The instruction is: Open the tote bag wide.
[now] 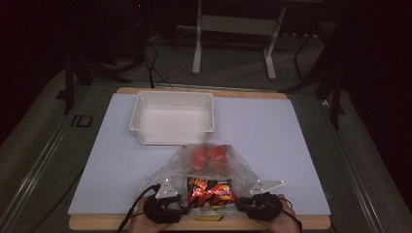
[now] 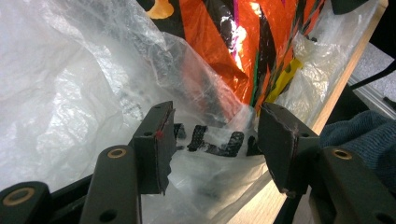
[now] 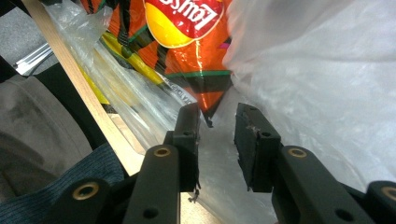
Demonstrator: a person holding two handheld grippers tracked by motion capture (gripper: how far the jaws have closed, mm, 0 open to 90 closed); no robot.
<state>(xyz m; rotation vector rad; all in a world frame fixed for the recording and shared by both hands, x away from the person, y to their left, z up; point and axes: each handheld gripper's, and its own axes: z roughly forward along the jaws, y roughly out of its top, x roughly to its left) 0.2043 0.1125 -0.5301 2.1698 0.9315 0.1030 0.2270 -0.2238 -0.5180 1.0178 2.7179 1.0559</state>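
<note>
At the near edge of the table [image 1: 301,145], seen from the high view, a clear plastic bag [image 1: 167,170] lies with its mouth toward me, an orange chip bag [image 1: 210,191] resting at that mouth and some red items [image 1: 210,156] showing through the plastic farther back. My left gripper [image 1: 164,204] sits at the left side of the mouth and my right gripper [image 1: 260,204] at the right side, the chip bag between them. A white tray [image 1: 172,118] stands beyond the plastic bag, toward the far edge and apart from it. Along the left gripper view, my left gripper [image 2: 215,144] has its jaws set well apart; a fold of the plastic bag [image 2: 70,93] with black lettering lies in the gap, against the left pad, and I cannot tell whether the right pad touches it. The chip bag [image 2: 210,42] sits just behind that fold, and the wooden table edge [image 2: 345,79] runs along the right side. Along the right gripper view, my right gripper [image 3: 217,135] has its jaws closer together, a narrow gap remaining. Thin film of the plastic bag [image 3: 317,84] fills that gap, and the pads do not press on it. The lower corner of the chip bag [image 3: 187,51] hangs just above the fingertips, with the wooden table edge [image 3: 84,93] to the left.
</note>
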